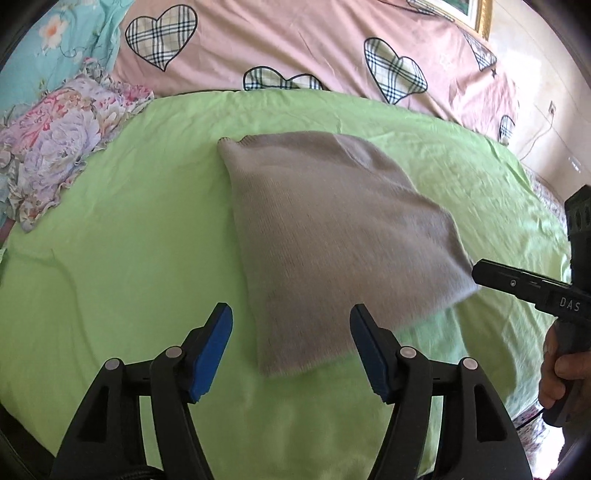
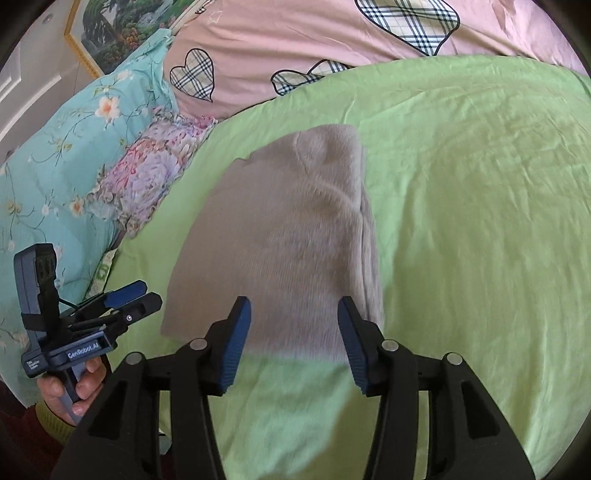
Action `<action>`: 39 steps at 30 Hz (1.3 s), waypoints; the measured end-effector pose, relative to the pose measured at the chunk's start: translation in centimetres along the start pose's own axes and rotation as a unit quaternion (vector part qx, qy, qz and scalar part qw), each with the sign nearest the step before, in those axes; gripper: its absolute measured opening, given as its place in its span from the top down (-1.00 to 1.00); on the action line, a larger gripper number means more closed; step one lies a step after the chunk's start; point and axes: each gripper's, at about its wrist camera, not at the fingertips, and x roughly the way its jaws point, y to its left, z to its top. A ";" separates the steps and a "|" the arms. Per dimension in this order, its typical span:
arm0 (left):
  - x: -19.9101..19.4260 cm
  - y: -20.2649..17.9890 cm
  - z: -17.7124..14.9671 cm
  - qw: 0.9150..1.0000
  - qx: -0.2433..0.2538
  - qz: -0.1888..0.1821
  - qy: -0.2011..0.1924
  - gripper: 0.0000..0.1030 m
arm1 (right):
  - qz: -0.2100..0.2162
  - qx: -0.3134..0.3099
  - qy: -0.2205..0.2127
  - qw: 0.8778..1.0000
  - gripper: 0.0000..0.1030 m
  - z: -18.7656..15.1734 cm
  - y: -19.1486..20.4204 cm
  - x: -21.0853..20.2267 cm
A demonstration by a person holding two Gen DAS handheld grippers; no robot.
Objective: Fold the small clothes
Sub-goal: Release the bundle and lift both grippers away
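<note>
A beige knitted garment [image 1: 332,236] lies folded into a rough rectangle on the green sheet [image 1: 129,240]; it also shows in the right wrist view [image 2: 288,240]. My left gripper [image 1: 291,325] is open and empty, its blue pads just short of the garment's near left corner. My right gripper [image 2: 293,325] is open and empty, just above the garment's near edge. In the left wrist view the right gripper [image 1: 480,271] shows from the side at the garment's right corner. In the right wrist view the left gripper [image 2: 144,293] is held to the left of the garment.
A pink quilt with plaid hearts [image 1: 295,44] lies behind the sheet. A floral cloth [image 1: 66,140] and a turquoise flowered pillow [image 2: 55,155] lie at the left. A framed picture [image 2: 122,29] hangs on the wall. The sheet's right edge [image 1: 535,206] drops away.
</note>
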 end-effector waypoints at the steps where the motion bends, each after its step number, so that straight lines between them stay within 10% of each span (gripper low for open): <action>1: -0.3 -0.3 -0.6 1.000 0.002 0.002 0.000 -0.32 | -0.004 -0.003 -0.001 1.000 0.02 -0.5 0.2 -0.2; 19: -0.7 -1.1 -4.4 0.998 0.030 0.046 0.013 -0.50 | -0.043 -0.099 -0.016 0.994 -0.59 -4.6 3.8 -1.9; 39: 0.0 -0.7 -2.2 0.996 0.038 0.071 0.026 -0.62 | -0.050 -0.098 0.016 0.994 -0.73 -2.6 4.1 0.3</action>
